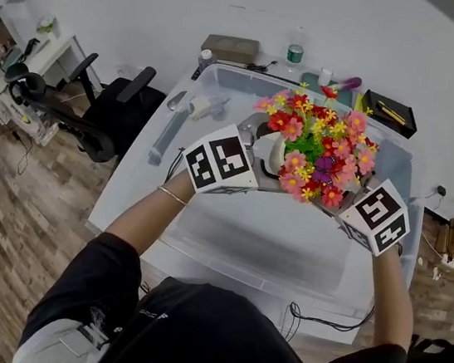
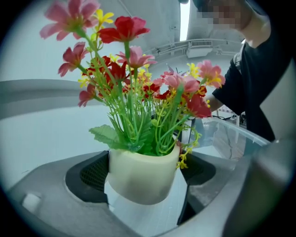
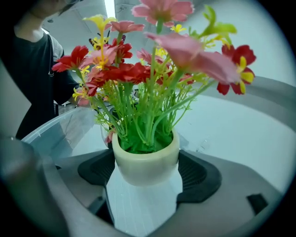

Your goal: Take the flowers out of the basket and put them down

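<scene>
White table [image 1: 128, 200] with a clear plastic bin [image 1: 226, 248] – flower pot [image 1: 274, 153] of pink, red and yellow flowers [image 1: 323, 144] held upright over the bin's far side – left gripper [image 2: 144, 185] and right gripper [image 3: 145, 172] both clamped on it

The left hand-held gripper [image 2: 142, 178] and right hand-held gripper [image 3: 145, 172] clamp the pot [image 3: 146, 163].

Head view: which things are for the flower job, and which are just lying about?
For the job: flower pot, clear bin, left tool and right tool gripping the pot.
Just lying about: bottle, grey box, black case, office chair.
</scene>
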Tool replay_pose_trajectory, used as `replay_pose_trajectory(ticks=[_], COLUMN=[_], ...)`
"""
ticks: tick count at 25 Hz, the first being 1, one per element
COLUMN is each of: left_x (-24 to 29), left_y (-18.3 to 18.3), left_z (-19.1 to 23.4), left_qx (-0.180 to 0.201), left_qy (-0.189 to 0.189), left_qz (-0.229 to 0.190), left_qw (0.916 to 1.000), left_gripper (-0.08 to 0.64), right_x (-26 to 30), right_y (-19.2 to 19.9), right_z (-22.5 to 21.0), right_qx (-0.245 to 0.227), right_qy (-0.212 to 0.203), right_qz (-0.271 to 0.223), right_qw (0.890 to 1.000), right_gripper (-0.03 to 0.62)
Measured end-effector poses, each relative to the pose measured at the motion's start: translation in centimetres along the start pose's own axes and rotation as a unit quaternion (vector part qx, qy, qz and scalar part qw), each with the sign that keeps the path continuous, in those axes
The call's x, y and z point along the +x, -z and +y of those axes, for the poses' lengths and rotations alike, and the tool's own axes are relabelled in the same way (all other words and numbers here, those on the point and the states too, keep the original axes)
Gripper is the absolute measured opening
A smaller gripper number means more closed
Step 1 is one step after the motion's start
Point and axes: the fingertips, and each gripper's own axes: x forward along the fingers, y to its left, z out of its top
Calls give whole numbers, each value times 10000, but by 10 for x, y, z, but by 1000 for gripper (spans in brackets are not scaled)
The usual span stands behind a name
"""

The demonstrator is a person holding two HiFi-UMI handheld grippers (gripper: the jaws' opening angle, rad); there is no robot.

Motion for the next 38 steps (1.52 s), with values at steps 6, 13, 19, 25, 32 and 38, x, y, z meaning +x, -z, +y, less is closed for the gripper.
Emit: replay_pose_trajectory(ticks=[6, 13, 19, 25, 32, 38], left_x=[-4, -9, -14, -19, -22, -27], left_y=[-18, -23, -30, -35, -34, -40], left_z=[-14, -24, -32, -33, -33, -42], left_qx=[-8, -74, -71, -105, -136, -110], left_qy=[75, 182, 183, 157, 54, -66], left_qz=[-189, -227, -272, -286, -183, -210], left_qw=[9998, 9995, 9994, 9994, 9997, 9997], left_gripper=[482, 482, 481, 482, 482, 482], right_x=[-20, -28, -35, -39, -37, -43], right_y=[-8, -12, -16, -23, -24, -28], right_z=[9, 19, 25, 27, 29, 37], right_qx=[-60, 58, 83, 74, 61, 64], right_qy=[133, 121, 112, 79, -42, -167], right_qz=[53, 8, -52, -140, -214, -334], right_qw=[9999, 9999, 9999, 9998, 9997, 9993], right_gripper=[428, 428, 428, 428, 428, 428])
